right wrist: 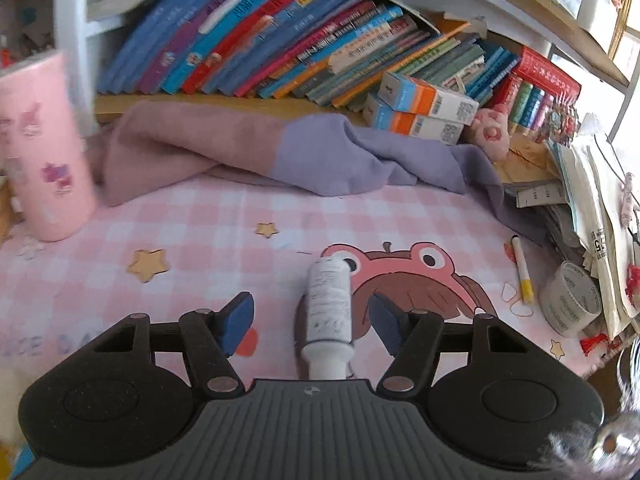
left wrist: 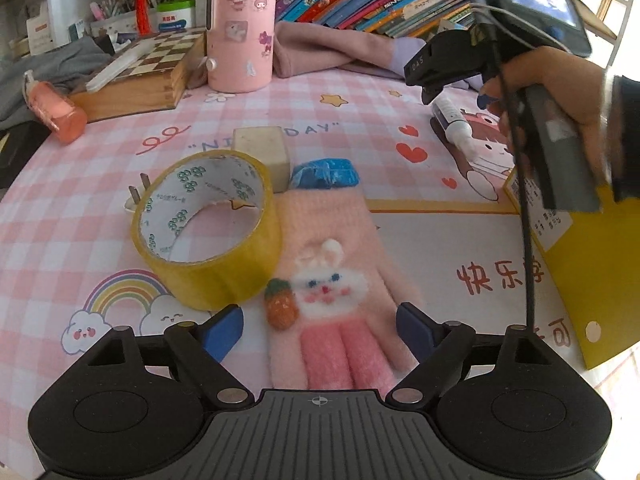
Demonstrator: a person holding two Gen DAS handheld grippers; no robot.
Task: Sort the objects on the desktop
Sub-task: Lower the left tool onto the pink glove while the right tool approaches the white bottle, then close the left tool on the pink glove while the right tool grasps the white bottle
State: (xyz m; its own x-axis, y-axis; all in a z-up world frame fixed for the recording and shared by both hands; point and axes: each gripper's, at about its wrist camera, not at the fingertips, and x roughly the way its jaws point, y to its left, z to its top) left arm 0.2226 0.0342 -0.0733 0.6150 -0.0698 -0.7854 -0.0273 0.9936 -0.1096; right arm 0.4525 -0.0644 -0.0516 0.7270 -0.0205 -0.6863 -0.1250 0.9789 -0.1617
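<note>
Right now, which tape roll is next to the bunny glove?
The yellow tape roll, tilted against the pink glove. The grey tape roll sits far right by the marker.

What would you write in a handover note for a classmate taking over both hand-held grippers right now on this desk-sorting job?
Left hand-held gripper: open, empty, hovering over the pink bunny glove.
Right hand-held gripper: open, with the white tube lying between its fingers, not yet gripped.
On the mat: yellow tape roll beside the glove and overlapping its edge; white eraser and blue wrapped packet just behind; yellow marker and grey tape roll at the right.
Done: nothing visibly sorted.
Left: close on the tube, then clear the rest.
</note>
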